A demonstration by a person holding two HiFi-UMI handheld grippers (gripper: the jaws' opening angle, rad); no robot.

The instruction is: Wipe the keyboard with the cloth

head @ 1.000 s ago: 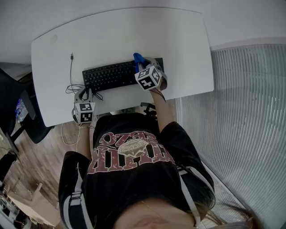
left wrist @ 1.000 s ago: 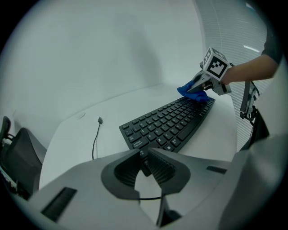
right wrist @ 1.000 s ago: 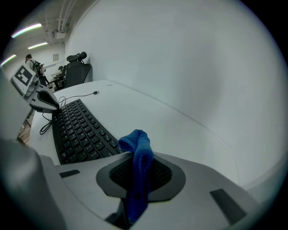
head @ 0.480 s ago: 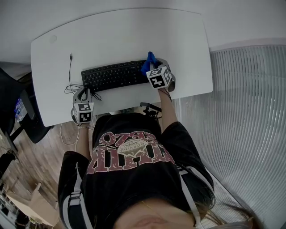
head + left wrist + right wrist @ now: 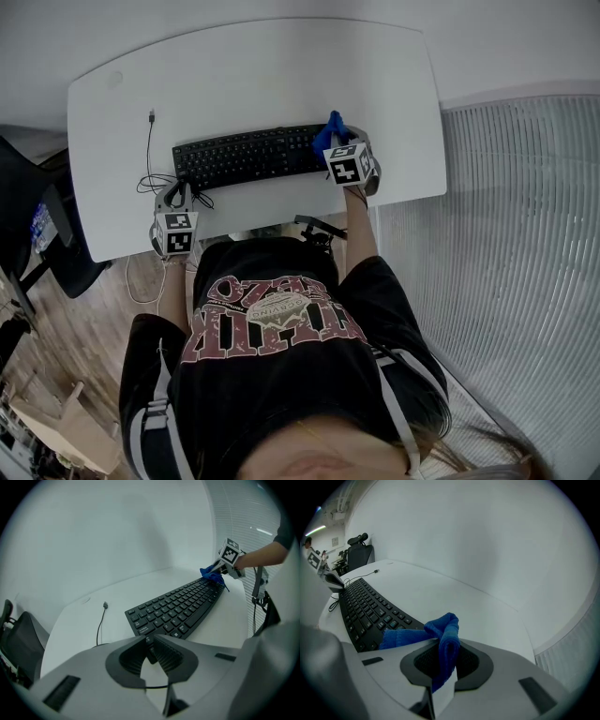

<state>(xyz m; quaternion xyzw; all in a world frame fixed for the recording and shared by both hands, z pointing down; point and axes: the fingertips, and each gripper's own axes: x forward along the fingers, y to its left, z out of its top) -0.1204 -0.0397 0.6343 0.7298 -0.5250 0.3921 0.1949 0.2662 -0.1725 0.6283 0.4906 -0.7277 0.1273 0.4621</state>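
Item 1. Keyboard: black, full-size, lying flat near the front of a white tabletop, long side running left to right.

Item 2. Cloth: blue, folded into a bunch. It was pinched in the right claw, a doubled fold standing up between the pads and a tail hanging below them. The free part of the cloth lay on the keys at the keyboard's right end.

Item 3. Right claw: closed on the cloth, positioned over the right end of the keyboard, held out by the person's bare forearm.

Item 4. Left claw: pads pressed together at the tips. It was positioned at the front edge of the tabletop, just short of the keyboard's left near corner, well apart from the cloth.

Item 5. Cable: thin, dark, running from a plug on the bare tabletop behind the keyboard's left end forward to loose loops beside the left claw.

Item 6. Office chair: dark, with headrest, standing beyond the far left end of the tabletop.
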